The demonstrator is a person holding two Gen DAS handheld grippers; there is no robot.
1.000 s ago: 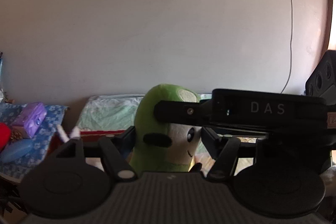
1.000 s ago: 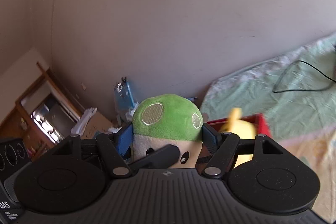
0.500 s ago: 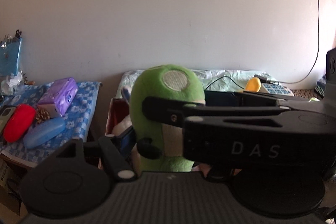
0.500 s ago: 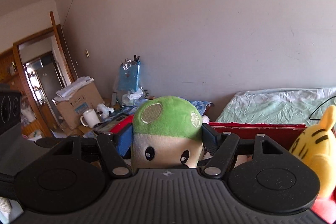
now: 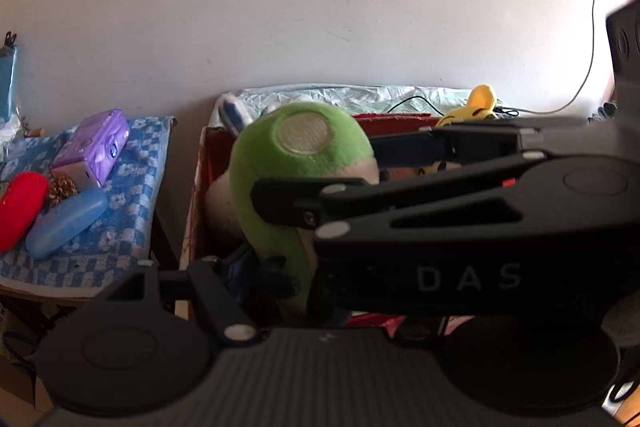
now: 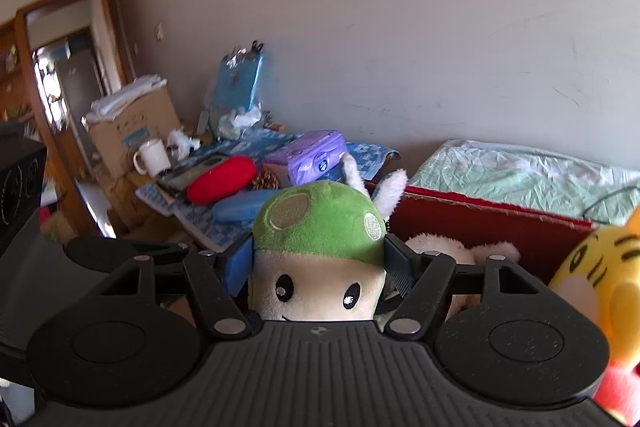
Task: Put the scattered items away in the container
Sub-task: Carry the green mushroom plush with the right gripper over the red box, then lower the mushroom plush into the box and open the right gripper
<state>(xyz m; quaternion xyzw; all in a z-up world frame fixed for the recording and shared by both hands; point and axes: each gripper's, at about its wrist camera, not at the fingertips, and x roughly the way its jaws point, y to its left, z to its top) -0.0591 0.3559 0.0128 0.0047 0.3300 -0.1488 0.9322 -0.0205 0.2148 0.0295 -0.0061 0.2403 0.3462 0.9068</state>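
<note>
While both hand-held grippers (image 6: 318,259) clamp it, the mushroom plush (image 6: 320,227) faces right.

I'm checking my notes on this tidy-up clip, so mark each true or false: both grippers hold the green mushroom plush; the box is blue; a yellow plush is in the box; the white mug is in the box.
1. Left gripper and right gripper both hold the green mushroom plush: true.
2. The box is blue: false, it is red.
3. A yellow plush sits in the box: true.
4. The white mug is in the box: false, it stands on the cluttered side table.
</note>
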